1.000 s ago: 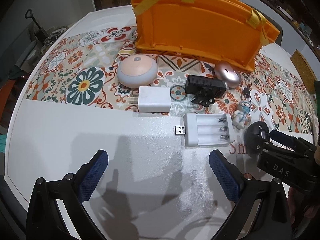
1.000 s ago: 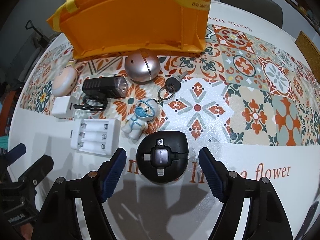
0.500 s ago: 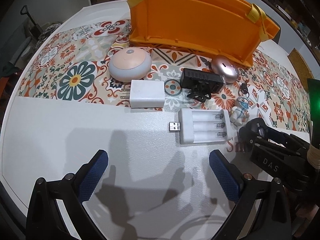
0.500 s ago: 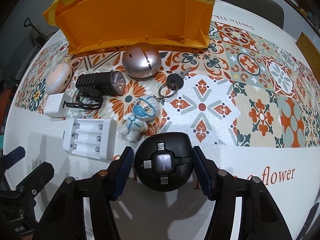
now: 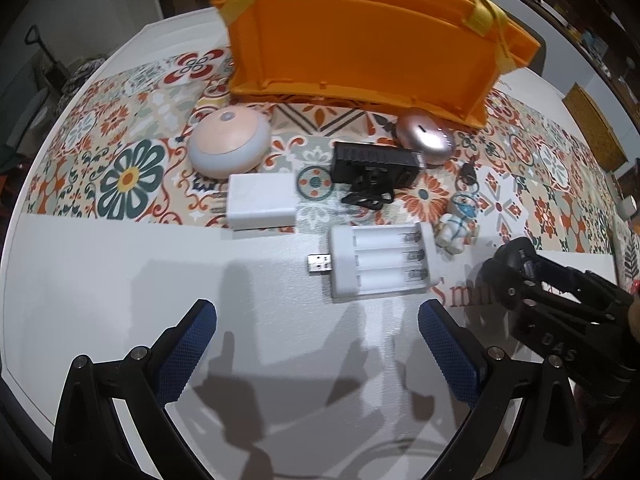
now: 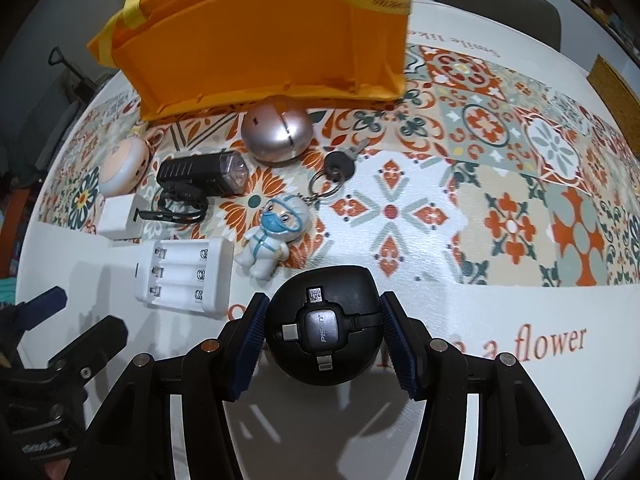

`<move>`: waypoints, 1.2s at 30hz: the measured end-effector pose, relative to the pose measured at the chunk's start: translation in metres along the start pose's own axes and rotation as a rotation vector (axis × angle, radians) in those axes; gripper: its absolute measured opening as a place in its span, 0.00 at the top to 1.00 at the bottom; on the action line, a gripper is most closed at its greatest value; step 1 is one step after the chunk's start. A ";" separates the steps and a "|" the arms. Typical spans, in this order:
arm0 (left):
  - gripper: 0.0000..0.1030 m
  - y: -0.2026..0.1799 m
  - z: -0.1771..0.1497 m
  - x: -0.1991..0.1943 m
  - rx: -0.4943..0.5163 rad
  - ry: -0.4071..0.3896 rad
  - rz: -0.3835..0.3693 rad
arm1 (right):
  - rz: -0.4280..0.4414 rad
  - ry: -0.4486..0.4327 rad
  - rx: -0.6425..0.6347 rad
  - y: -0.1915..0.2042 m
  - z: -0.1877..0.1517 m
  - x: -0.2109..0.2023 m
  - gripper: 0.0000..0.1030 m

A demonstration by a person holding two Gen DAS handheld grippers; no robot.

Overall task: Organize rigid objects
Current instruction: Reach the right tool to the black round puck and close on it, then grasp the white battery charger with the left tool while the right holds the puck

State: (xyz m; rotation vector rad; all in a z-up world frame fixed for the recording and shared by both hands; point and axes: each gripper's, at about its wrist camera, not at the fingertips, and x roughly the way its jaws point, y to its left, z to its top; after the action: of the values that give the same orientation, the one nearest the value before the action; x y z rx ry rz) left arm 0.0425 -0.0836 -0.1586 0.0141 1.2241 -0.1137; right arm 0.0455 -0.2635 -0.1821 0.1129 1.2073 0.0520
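The right gripper is clamping its 2 blue pads against the round black multi-plug cable hub, having just closed in, down on the white front strip of the table. The left gripper is hanging wide and empty over bare tabletop, just short of the white 3-slot battery charger. The orange fabric tote bag is standing behind.

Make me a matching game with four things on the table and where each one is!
Things:
1. black round charger
2. doll keychain
3. orange bag
4. left gripper

Places:
A. standing at the back
B. over bare white table
C. between the right gripper's blue pads
D. beside the white battery holder

Pairs: 1-C, 2-D, 3-A, 4-B
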 end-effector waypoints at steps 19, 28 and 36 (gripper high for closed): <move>0.12 -0.042 0.015 0.027 0.036 0.002 -0.036 | -0.051 -0.026 0.033 -0.027 -0.006 -0.018 0.46; 0.25 -0.046 0.018 0.042 0.036 0.017 -0.018 | -0.054 -0.018 0.041 -0.030 -0.006 -0.015 0.46; 0.25 -0.053 0.018 0.045 0.058 -0.001 0.007 | -0.057 -0.010 0.033 -0.029 -0.006 -0.013 0.46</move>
State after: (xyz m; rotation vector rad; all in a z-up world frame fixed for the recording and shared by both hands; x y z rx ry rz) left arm 0.0692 -0.1409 -0.1923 0.0689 1.2190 -0.1437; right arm 0.0343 -0.2928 -0.1754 0.1072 1.2009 -0.0180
